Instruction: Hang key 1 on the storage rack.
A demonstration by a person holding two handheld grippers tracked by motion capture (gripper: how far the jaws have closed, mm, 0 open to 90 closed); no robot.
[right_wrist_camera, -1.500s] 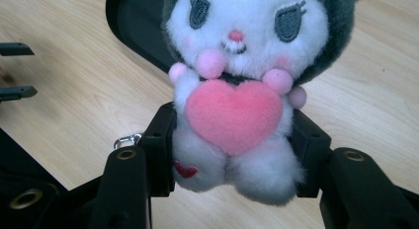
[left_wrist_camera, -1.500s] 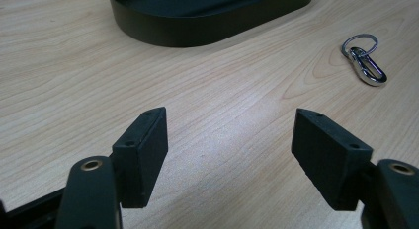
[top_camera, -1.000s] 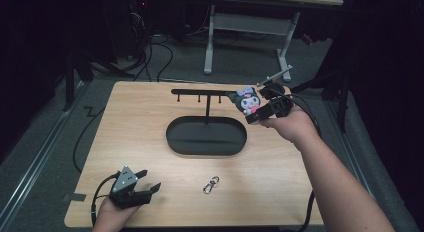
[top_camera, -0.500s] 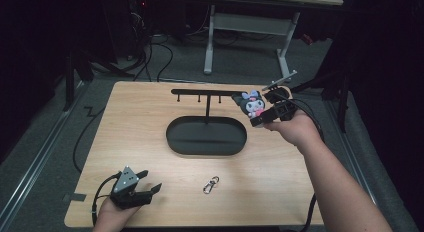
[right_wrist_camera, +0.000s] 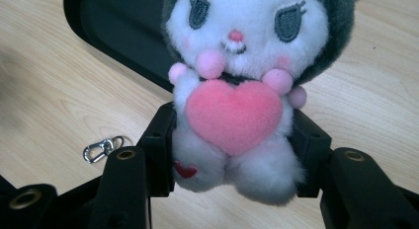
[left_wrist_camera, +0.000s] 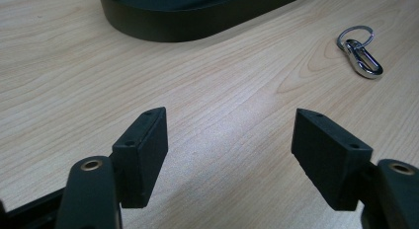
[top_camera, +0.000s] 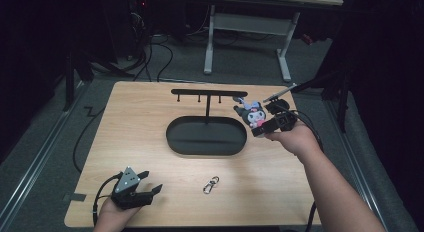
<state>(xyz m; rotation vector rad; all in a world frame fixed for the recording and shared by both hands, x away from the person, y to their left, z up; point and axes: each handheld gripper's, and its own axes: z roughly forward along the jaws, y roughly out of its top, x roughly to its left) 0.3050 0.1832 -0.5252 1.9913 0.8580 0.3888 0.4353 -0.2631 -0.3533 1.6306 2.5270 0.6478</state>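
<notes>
While right fingers [right_wrist_camera: 232, 155] grip plush [right_wrist_camera: 242, 91] | left fingers [left_wrist_camera: 237, 155] open | stand [top_camera: 207, 134] beside, clip [top_camera: 210, 184] apart

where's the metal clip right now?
The carabiner clip lies loose on the table's near edge in the high view, in front of the black oval stand base, right of the left tool.

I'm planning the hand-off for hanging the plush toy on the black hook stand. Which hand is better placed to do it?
The right. Its tool is already shut on the plush toy, just beside the hook stand. The left tool stands open at the table's near edge, far from the stand.
</notes>
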